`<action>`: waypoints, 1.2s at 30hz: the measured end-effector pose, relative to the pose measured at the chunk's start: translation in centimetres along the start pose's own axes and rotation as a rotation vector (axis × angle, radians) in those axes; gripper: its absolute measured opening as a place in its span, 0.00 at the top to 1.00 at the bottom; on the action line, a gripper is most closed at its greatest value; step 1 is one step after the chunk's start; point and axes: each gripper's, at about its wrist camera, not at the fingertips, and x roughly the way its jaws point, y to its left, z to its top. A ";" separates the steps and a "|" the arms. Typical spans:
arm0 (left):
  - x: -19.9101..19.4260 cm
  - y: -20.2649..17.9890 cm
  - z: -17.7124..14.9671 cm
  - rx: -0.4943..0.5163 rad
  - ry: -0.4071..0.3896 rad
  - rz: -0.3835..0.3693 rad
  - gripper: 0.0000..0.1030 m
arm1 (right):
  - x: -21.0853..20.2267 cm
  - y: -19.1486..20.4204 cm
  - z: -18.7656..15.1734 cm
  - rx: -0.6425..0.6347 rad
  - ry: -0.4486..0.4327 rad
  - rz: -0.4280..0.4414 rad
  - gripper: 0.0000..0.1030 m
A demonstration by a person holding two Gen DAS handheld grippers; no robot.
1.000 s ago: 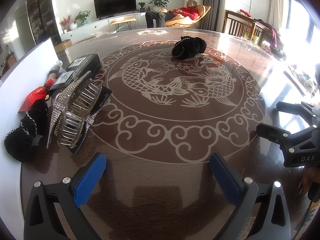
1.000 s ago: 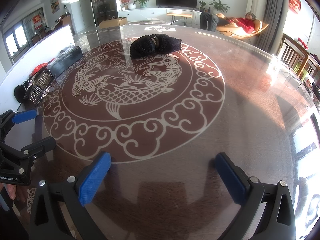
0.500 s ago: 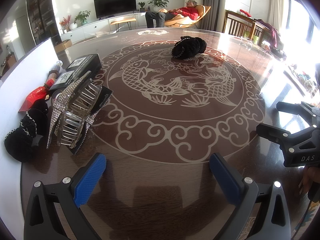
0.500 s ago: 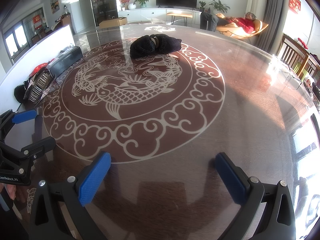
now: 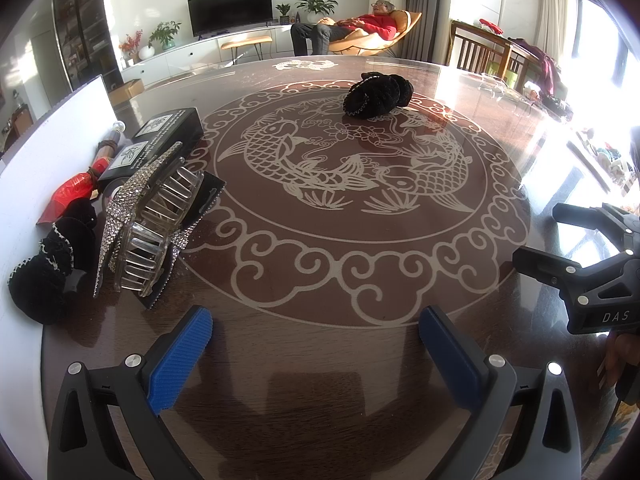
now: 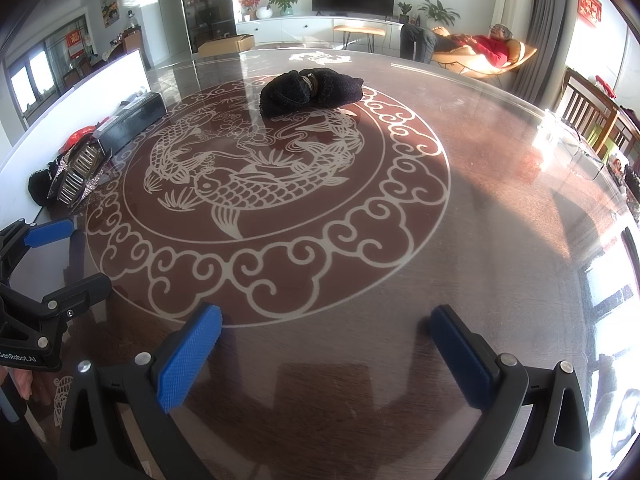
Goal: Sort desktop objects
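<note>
A black fuzzy scrunchie (image 5: 378, 94) lies alone at the far side of the round table's fish pattern; it also shows in the right wrist view (image 6: 310, 91). At the table's left, on a white board (image 5: 48, 148), lie a rhinestone hair claw (image 5: 148, 216), a black box (image 5: 160, 136), a red item (image 5: 70, 196) and another black scrunchie (image 5: 48, 264). My left gripper (image 5: 316, 356) is open and empty, low over the near table edge. My right gripper (image 6: 324, 356) is open and empty too, to the right of the left one.
The round dark table (image 6: 500, 200) has a glass top with a white fish pattern. A wooden chair (image 6: 592, 116) stands at its far right. A person lies in a lounge chair (image 5: 360, 32) beyond the table.
</note>
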 end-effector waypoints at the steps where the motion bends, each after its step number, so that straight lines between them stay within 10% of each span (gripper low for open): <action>1: -0.1 0.0 0.0 -0.001 0.000 -0.001 0.00 | 0.0 0.0 0.0 0.000 0.000 0.000 0.00; 36: -0.1 0.0 0.0 -0.001 0.000 -0.001 0.00 | 0.0 0.0 0.0 0.009 -0.002 -0.005 0.00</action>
